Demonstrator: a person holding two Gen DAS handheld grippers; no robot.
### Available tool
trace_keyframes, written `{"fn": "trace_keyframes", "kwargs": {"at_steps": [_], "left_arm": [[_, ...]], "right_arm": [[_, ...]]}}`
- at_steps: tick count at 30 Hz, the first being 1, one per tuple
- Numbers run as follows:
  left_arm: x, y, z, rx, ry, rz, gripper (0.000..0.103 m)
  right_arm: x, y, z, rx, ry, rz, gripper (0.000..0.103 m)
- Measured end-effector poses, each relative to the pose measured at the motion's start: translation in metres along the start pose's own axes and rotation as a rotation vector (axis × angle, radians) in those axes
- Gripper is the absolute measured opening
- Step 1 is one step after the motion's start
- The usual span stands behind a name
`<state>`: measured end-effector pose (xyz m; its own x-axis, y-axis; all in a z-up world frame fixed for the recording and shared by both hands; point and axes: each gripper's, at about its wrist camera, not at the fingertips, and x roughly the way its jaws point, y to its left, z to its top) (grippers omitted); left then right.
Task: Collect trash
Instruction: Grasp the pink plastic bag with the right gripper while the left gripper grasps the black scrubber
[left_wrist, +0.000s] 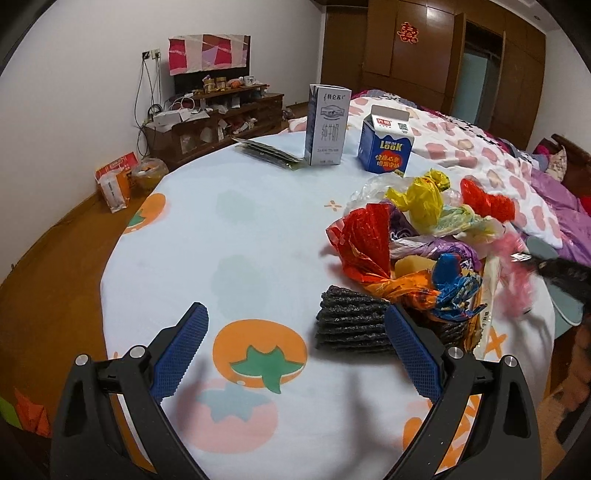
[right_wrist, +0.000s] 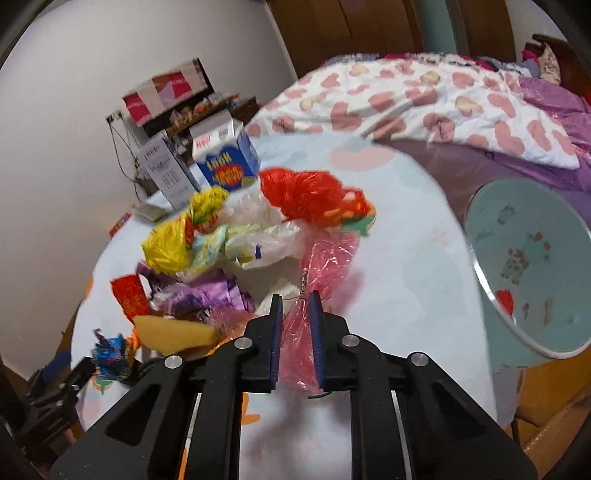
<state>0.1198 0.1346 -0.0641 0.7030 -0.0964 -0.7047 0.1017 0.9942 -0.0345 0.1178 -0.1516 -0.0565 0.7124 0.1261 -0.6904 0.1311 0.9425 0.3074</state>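
Note:
A heap of crumpled wrappers and plastic bags (left_wrist: 417, 236) lies on the round table's fruit-print cloth (left_wrist: 240, 236); it also shows in the right wrist view (right_wrist: 221, 243). My left gripper (left_wrist: 295, 325) is open and empty, low over the cloth, its right finger beside a dark grey scouring pad (left_wrist: 351, 325). My right gripper (right_wrist: 295, 306) is shut on a pink plastic wrapper (right_wrist: 325, 258), which trails forward toward a red bag (right_wrist: 306, 192). In the left wrist view the pink wrapper (left_wrist: 517, 273) is a blur at the heap's right.
A tall milk carton (left_wrist: 327, 125), a blue LOOK carton (left_wrist: 386, 142) and a flat dark packet (left_wrist: 266, 151) stand at the table's far side. A pale blue bin (right_wrist: 532, 266) sits right of the table. A bed with a heart-print quilt (right_wrist: 424, 99) lies behind.

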Motion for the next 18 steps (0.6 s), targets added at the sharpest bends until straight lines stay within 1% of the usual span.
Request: {"fn": "trace_keyframes", "kwargs": {"at_steps": [2,4,6,7,9,10,11,12,14,15,16,17,18], "left_arm": [[0.000,-0.001,0.000,0.001,-0.002,-0.002,0.094],[0.002,-0.002,0.001,-0.012,0.005,-0.024,0.093],[0.009,-0.005,0.001,-0.027,0.026,-0.050,0.092],[0.014,-0.008,0.000,-0.029,0.039,-0.057,0.089],[0.023,-0.011,-0.002,-0.034,0.061,-0.071,0.079],[0.026,-0.012,-0.003,-0.039,0.073,-0.087,0.070],[0.028,-0.015,-0.004,-0.045,0.083,-0.108,0.064],[0.029,-0.017,-0.004,-0.047,0.084,-0.116,0.061],[0.028,-0.020,-0.005,-0.038,0.076,-0.136,0.045],[0.027,-0.022,-0.005,-0.035,0.073,-0.145,0.042],[0.027,-0.023,-0.006,-0.033,0.071,-0.145,0.037],[0.025,-0.024,-0.006,-0.030,0.062,-0.147,0.029],[0.023,-0.024,-0.006,-0.032,0.057,-0.149,0.025]], "right_arm": [[-0.017,-0.001,0.001,-0.025,-0.062,-0.023,0.015],[-0.028,-0.003,0.000,-0.044,-0.105,-0.057,0.015],[-0.033,-0.008,-0.002,-0.049,-0.123,-0.080,0.015],[-0.034,-0.011,-0.005,-0.047,-0.123,-0.087,0.015],[-0.033,-0.016,-0.007,-0.046,-0.116,-0.097,0.015],[-0.032,-0.018,-0.010,-0.053,-0.114,-0.105,0.015],[-0.032,-0.018,-0.013,-0.059,-0.115,-0.111,0.015],[-0.032,-0.017,-0.016,-0.067,-0.115,-0.117,0.015],[-0.032,-0.015,-0.019,-0.073,-0.115,-0.115,0.015],[-0.032,-0.014,-0.021,-0.075,-0.115,-0.113,0.015],[-0.032,-0.013,-0.022,-0.081,-0.117,-0.114,0.015],[-0.033,-0.012,-0.023,-0.087,-0.120,-0.116,0.015],[-0.033,-0.011,-0.024,-0.092,-0.123,-0.117,0.015]]}}
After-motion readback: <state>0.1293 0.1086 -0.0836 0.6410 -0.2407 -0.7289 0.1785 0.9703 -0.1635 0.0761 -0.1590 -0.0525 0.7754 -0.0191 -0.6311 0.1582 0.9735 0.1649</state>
